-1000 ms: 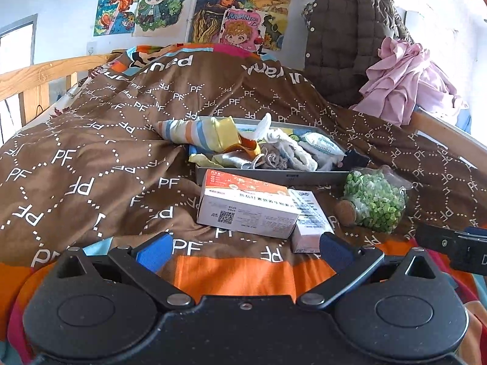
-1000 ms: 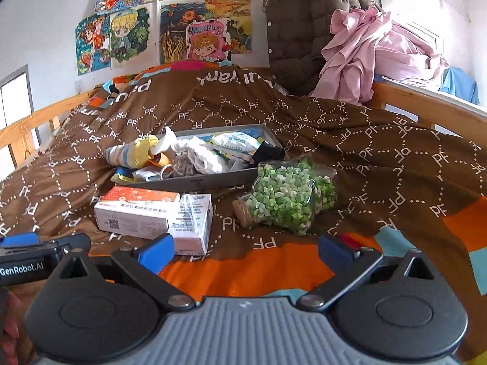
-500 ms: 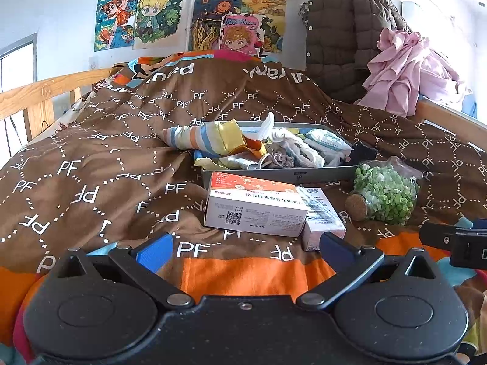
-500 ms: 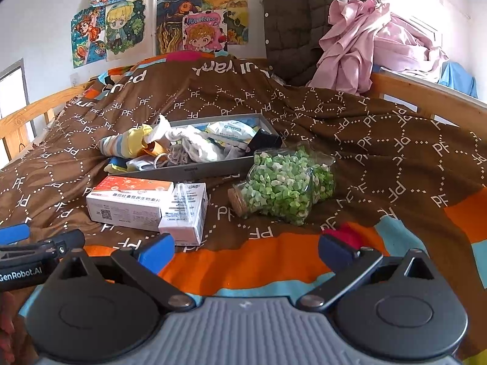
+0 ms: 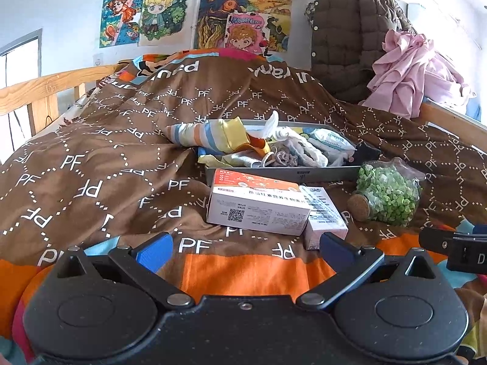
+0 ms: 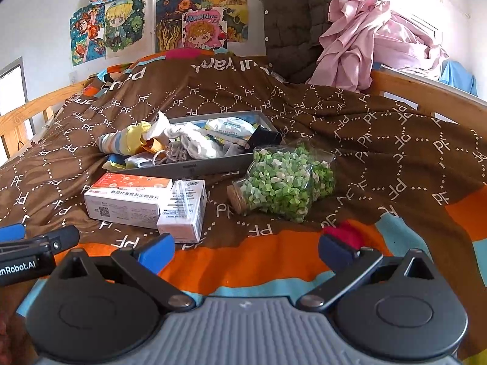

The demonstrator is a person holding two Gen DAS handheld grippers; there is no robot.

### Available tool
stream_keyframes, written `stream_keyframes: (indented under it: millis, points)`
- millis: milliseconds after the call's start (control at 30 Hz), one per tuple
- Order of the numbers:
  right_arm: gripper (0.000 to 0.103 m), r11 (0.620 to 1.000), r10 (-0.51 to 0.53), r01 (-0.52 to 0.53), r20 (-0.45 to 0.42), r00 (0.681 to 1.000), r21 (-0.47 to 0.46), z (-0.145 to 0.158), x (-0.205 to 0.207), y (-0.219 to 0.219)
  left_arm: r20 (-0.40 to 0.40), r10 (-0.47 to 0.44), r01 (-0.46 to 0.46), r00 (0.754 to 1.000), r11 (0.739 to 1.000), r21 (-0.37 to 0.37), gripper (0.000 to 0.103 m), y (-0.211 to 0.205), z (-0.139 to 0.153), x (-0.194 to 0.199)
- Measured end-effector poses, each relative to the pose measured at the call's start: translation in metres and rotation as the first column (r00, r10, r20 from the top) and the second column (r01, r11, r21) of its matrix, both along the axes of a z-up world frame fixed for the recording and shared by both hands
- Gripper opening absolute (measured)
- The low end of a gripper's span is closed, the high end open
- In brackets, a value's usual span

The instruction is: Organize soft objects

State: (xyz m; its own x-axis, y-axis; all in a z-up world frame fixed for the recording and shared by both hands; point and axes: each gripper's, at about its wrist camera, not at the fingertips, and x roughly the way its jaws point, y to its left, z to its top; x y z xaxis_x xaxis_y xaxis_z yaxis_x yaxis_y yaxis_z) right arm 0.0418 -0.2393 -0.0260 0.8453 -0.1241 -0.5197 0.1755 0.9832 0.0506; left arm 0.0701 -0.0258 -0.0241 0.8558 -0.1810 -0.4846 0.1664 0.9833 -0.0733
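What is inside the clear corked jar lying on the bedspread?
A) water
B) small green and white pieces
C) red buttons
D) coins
B: the jar, on its side by the grey tray, is packed with small green and white pieces.

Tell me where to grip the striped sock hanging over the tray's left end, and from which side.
Grip the striped sock on the part that overhangs the tray at its left end, coming from the left with the left gripper. That part lies clear of the tangled pile, so probably nothing else gets pulled along.
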Motion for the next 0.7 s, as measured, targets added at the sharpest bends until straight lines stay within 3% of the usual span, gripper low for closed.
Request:
stream_keyframes:
  millis: [700]
  points:
    - [0.103, 1.0, 0.008, -0.008, -0.01, 1.0, 0.002, -0.0017, 0.0006, 0.0013, -0.005, -0.015, 0.015, 1.0, 1.0, 0.026, 0.102, -0.0046, -0.0013, -0.0015]
